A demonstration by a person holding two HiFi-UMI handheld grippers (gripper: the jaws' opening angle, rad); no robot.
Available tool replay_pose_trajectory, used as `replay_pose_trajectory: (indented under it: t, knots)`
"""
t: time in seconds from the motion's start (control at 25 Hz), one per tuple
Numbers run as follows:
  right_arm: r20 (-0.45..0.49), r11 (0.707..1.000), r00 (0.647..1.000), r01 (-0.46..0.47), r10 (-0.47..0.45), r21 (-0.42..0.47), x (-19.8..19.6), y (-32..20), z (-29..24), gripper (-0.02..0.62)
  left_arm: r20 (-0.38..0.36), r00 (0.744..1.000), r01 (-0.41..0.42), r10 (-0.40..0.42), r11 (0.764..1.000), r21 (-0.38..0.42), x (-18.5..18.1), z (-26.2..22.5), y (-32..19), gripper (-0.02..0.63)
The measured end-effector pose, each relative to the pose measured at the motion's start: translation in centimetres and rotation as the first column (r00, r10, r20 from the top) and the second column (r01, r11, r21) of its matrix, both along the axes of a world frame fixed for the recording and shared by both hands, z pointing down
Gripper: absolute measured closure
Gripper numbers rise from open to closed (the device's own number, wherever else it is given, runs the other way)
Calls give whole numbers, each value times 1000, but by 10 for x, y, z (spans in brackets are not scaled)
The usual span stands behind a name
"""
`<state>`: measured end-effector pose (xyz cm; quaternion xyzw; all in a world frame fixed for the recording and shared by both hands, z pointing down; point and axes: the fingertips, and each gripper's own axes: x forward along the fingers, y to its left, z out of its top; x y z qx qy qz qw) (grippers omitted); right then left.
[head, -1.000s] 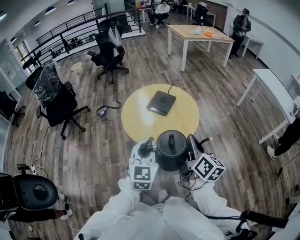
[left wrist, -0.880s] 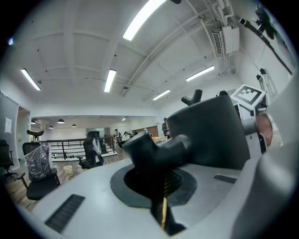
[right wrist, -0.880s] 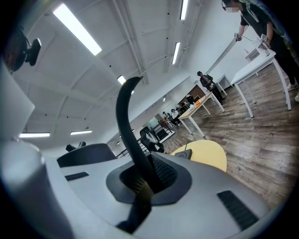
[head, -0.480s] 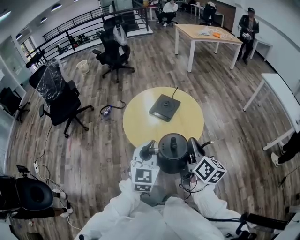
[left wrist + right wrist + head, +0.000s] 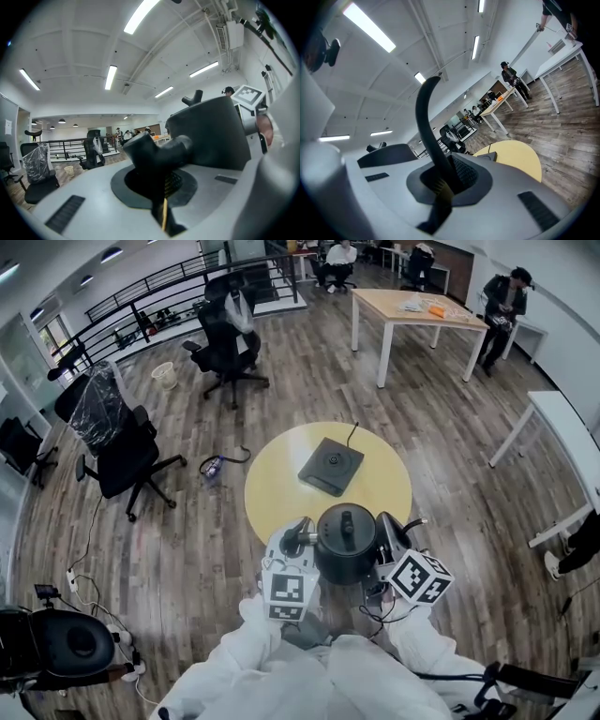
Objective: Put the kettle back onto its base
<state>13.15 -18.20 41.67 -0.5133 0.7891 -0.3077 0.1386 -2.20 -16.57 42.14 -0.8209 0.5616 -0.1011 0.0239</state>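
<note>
Fingers of L gripper (image 5: 161, 187) are clamping the kettle's spout (image 5: 152, 151); fingers of R gripper (image 5: 443, 180) are pinching its thin curved handle (image 5: 427, 122). Kettle (image 5: 345, 542) is hanging btwn the two, upright, over near edge of round yellow bench (image 5: 281, 488), apart from base (image 5: 331, 466) lying at bench centre.

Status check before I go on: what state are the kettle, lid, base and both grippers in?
kettle: upright, held by both grippers, not yet on its base.
lid: shut.
base: bare, flat on the table.
left gripper: shut on the spout.
right gripper: shut on the handle.
</note>
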Motion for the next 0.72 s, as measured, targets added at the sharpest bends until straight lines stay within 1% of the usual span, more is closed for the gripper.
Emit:
replay_pose_trajectory:
  t: [0.24,0.72]
  knots:
    - [-2,1000,1000,4,-4,14,-12,-48,-3,584,-1,1000,0,0,1000,11,-12,-3,-47,603]
    - [1,1000,1000,-18,18,-4,-28,-148,3,584,4,1000,-29,29,1000,-9,-28,3,-149,603]
